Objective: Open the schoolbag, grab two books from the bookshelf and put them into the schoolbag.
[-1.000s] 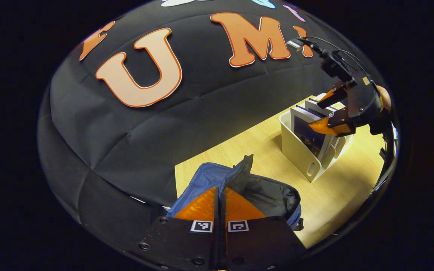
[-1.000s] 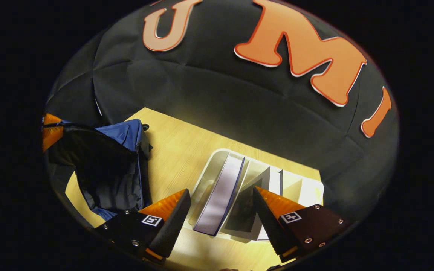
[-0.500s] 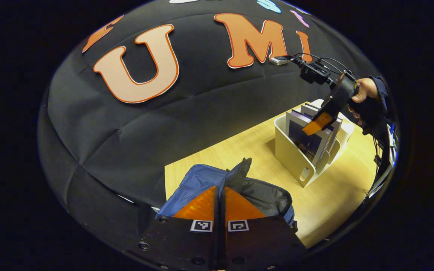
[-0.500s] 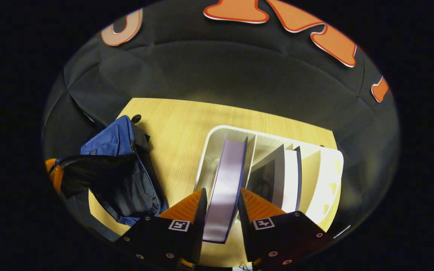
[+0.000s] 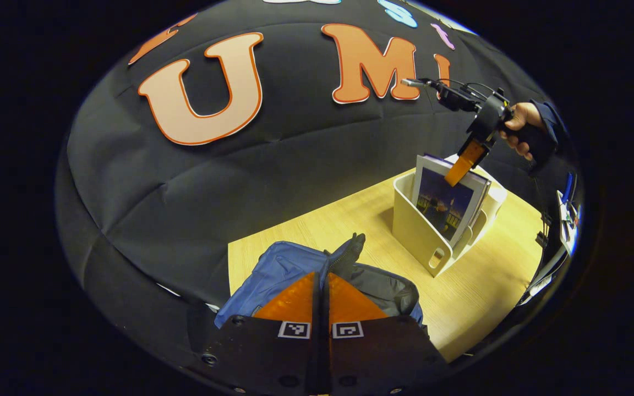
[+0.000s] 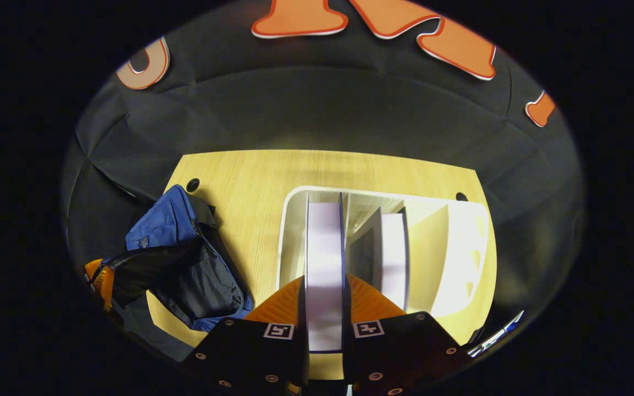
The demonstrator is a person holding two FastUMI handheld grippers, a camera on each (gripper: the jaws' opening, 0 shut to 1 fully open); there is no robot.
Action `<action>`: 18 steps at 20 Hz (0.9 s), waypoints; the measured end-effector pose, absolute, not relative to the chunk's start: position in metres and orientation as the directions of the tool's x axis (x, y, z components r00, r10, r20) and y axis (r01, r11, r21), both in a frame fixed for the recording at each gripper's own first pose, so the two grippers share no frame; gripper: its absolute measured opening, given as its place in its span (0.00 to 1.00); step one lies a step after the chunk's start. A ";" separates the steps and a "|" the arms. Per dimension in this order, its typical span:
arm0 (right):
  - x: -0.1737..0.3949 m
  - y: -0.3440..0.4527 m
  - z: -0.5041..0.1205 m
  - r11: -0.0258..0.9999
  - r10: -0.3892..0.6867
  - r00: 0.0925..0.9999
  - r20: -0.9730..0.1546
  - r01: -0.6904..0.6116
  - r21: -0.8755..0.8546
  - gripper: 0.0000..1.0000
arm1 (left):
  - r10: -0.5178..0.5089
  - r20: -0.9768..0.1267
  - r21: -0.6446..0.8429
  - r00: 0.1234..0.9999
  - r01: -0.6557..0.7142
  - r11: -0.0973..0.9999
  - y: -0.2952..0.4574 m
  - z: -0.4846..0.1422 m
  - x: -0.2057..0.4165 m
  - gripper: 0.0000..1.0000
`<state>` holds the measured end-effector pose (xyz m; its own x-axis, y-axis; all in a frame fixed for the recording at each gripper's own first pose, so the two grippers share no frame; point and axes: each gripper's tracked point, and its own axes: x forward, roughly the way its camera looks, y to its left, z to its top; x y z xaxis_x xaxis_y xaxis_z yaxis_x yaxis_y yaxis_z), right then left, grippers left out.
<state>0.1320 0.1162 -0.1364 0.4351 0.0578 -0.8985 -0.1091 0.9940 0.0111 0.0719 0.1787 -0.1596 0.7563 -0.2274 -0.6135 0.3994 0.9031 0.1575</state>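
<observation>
Clenched on the rim of the blue schoolbag (image 5: 289,264), our left gripper (image 5: 321,291) has its 2 orange fingers (image 5: 295,302) pressed together with a fold of the bag's edge pinched between them, as far as we can tell from the left gripper view. We see the bag sitting at the near left of the wooden table (image 5: 476,291), its mouth pulled open to show the dark lining (image 5: 383,286). To the right stands the white bookshelf (image 5: 421,231), well apart from the bag. Above it, our right gripper (image 5: 463,163), held in a hand (image 5: 518,126), grips the top edge of 1 book (image 5: 446,201), which stands partly raised out of the shelf's near slot. In the right gripper view, the schoolbag (image 6: 168,231) lies at the left with the left gripper (image 6: 102,278) at its rim; to its right, the right gripper (image 6: 325,302) has both orange fingers (image 6: 372,302) tight against the covers of the book (image 6: 323,258), its pale page edge facing us. Right of it, 1 more book (image 6: 394,258) stands in the next compartment of the bookshelf (image 6: 460,242).
</observation>
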 end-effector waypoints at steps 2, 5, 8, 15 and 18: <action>0.127 0.113 -0.114 0.993 0.087 0.451 -0.888 -0.108 0.042 0.24 | -0.233 -0.613 0.146 0.755 0.399 0.905 0.180 -0.159 0.072 0.00; 0.115 0.111 -0.078 0.989 0.133 0.484 -0.865 -0.127 0.080 0.23 | -0.228 -0.610 0.148 0.759 0.392 0.908 0.183 -0.154 0.075 0.00; 0.105 0.108 -0.045 0.983 0.177 0.526 -0.832 -0.133 0.124 0.23 | -0.226 -0.628 0.144 0.745 0.396 0.907 0.186 -0.146 0.079 0.00; 0.077 0.119 -0.001 0.944 0.321 0.605 -0.729 -0.144 0.297 0.23 | -0.216 -0.665 0.116 0.715 0.385 0.916 0.188 -0.131 0.093 0.00; 0.069 0.132 -0.015 0.911 0.389 0.591 -0.707 -0.135 0.389 0.23 | -0.218 -0.675 0.095 0.705 0.376 0.922 0.184 -0.126 0.093 0.00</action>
